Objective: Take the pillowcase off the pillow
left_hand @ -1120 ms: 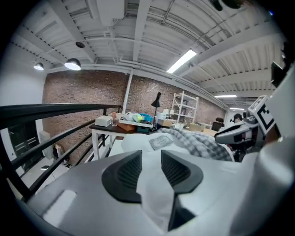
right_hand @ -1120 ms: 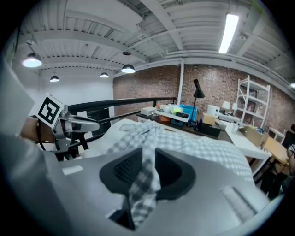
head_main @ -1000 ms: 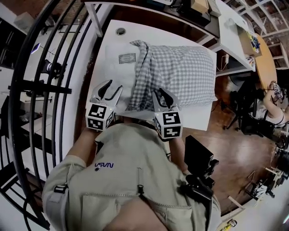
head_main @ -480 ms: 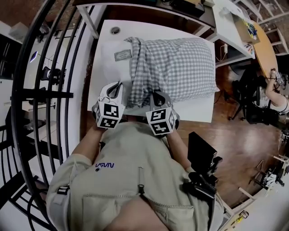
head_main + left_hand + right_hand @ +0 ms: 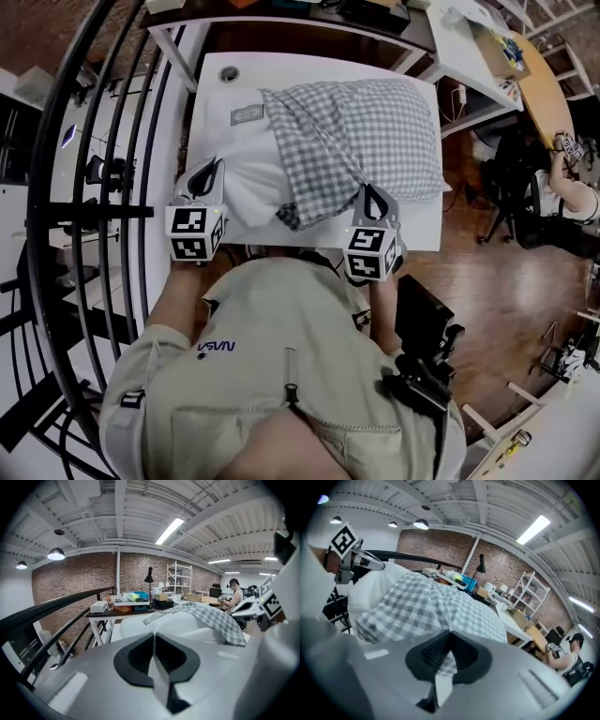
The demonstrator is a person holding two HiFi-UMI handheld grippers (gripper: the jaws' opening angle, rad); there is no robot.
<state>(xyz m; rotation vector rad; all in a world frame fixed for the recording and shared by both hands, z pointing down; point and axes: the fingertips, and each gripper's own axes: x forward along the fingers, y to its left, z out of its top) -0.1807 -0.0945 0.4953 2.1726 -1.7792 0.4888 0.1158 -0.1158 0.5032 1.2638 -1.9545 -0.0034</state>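
Left gripper (image 5: 212, 166), just shut, pinches the bare left end of the pillow (image 5: 246, 178); right gripper (image 5: 368, 187) pinches the pillowcase (image 5: 375, 122), which stretches rightward.

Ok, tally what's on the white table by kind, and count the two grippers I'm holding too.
White pillow: 1
Checked pillowcase: 1, partly pulled off
Grippers: 2, the left gripper, jaws just closed on the white pillow, and the right gripper, shut on the checked pillowcase
Total: 4

Brick wall (image 5: 75, 581), strip light (image 5: 169, 530) on white ceiling (image 5: 117, 508), black railing (image 5: 56, 604), wooden floor (image 5: 487, 281), white table (image 5: 319, 67), cluttered desk (image 5: 123, 611)
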